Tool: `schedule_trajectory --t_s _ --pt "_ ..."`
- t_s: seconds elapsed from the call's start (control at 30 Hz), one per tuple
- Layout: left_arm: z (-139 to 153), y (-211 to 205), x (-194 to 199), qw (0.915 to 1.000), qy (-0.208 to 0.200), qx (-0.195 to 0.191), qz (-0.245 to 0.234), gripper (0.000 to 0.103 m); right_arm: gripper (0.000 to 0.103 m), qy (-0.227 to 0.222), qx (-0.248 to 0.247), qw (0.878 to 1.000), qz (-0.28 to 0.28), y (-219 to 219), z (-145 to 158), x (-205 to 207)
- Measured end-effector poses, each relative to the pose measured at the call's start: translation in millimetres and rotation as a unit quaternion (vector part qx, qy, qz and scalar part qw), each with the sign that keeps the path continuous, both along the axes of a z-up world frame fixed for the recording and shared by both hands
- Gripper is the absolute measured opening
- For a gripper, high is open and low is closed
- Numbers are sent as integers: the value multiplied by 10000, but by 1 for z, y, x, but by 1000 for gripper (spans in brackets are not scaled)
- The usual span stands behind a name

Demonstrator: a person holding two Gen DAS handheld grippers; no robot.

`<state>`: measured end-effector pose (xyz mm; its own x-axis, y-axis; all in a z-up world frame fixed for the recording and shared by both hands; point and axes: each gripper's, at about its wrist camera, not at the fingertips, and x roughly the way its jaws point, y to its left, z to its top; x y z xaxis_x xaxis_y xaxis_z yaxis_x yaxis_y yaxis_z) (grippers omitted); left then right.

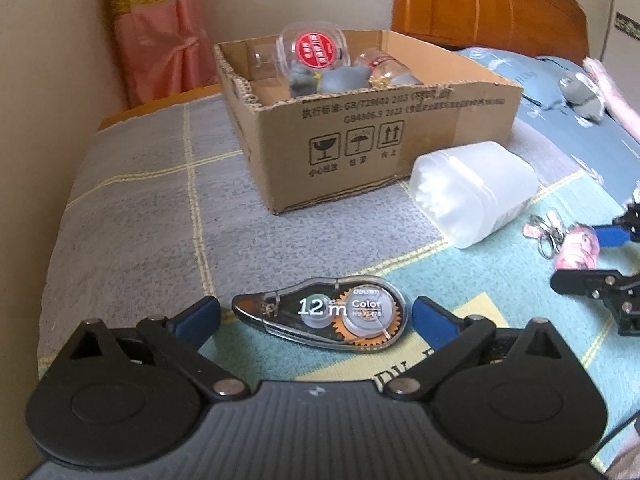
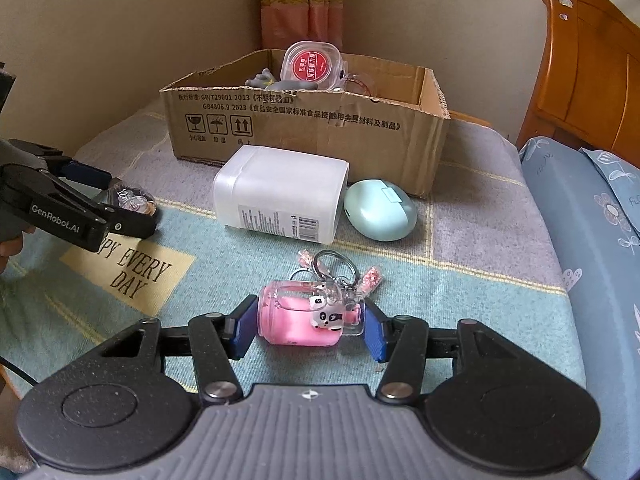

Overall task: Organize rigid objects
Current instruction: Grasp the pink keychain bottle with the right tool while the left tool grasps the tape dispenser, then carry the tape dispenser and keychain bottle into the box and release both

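A cardboard box [image 1: 384,144] stands on the bed and holds a clear tub with a red lid [image 1: 316,50] and other small items; it also shows in the right wrist view [image 2: 304,128]. My left gripper [image 1: 316,316] is open, its blue pads on either side of a clear correction tape dispenser [image 1: 324,320] that lies on the blanket. My right gripper [image 2: 310,326] is open around a pink bottle keychain [image 2: 304,318], pads close to its ends. A white translucent box [image 2: 280,196] lies on its side before the cardboard box, and a mint oval case [image 2: 380,214] lies to its right.
The patterned blanket [image 2: 480,240] covers the bed. A blue floral pillow [image 2: 592,240] lies at the right, with a wooden headboard [image 2: 588,64] behind it. A wall and a pink curtain [image 2: 300,4] stand behind the cardboard box. A grey plush [image 1: 580,94] lies on the pillow.
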<state>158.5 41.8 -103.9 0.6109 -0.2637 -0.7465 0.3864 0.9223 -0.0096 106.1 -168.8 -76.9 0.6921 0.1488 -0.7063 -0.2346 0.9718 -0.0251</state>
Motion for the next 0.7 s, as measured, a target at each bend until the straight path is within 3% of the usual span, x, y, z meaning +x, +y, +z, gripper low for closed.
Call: schedule_trajectory --t_s 0.13,0.23,0.53,0.7 --pt "1 0 1 9998 48 14 -208 99 59 13 25 10000 -39 2 0 2" --pt "4 -2 2 9993 55 24 -370 90 58 12 1 10000 -13 2 0 2" --pt "14 -8 6 9975 393 7 -586 89 56 42 -2 9995 315 -4 13 4" --pt "34 -16 0 9965 290 103 -777 89 56 10 -17 9981 623 -13 32 6"
